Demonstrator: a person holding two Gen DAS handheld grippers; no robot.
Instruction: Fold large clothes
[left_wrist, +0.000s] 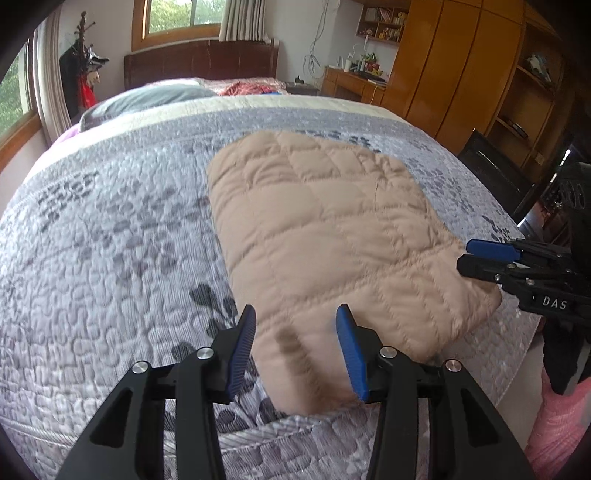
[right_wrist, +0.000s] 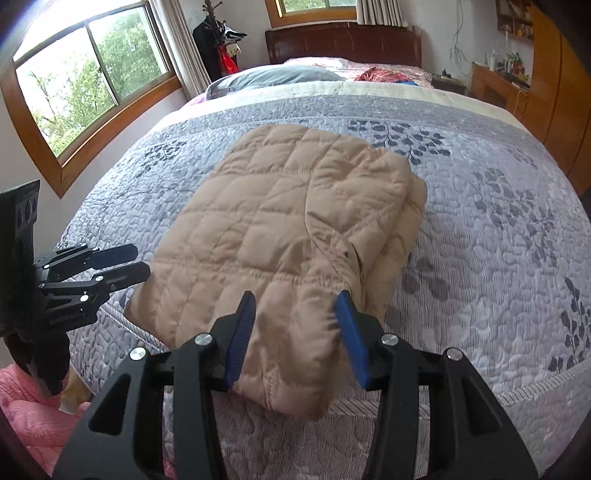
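A beige quilted jacket (left_wrist: 325, 221) lies folded into a thick rectangle on the grey patterned bedspread (left_wrist: 110, 240), near the bed's foot edge. My left gripper (left_wrist: 297, 314) is open over the jacket's near left corner, its blue pads clear of the cloth. My right gripper (right_wrist: 296, 297) is also open above the jacket (right_wrist: 280, 221) at its near right corner, where a folded sleeve and hem layers (right_wrist: 388, 229) stack up. Each gripper shows in the other's view: the right gripper (left_wrist: 464, 255) beside the jacket's right edge, the left gripper (right_wrist: 142, 260) by its left edge. Neither holds anything.
The bedspread (right_wrist: 498, 240) runs back to a grey pillow (right_wrist: 273, 79) and a dark headboard (right_wrist: 343, 42). A window (right_wrist: 85, 77) and a coat rack (right_wrist: 218, 40) are on the left, with wooden wardrobes (left_wrist: 461, 74) and a desk (left_wrist: 354, 83) on the right. Pink cloth (right_wrist: 26, 413) lies below the bed's foot.
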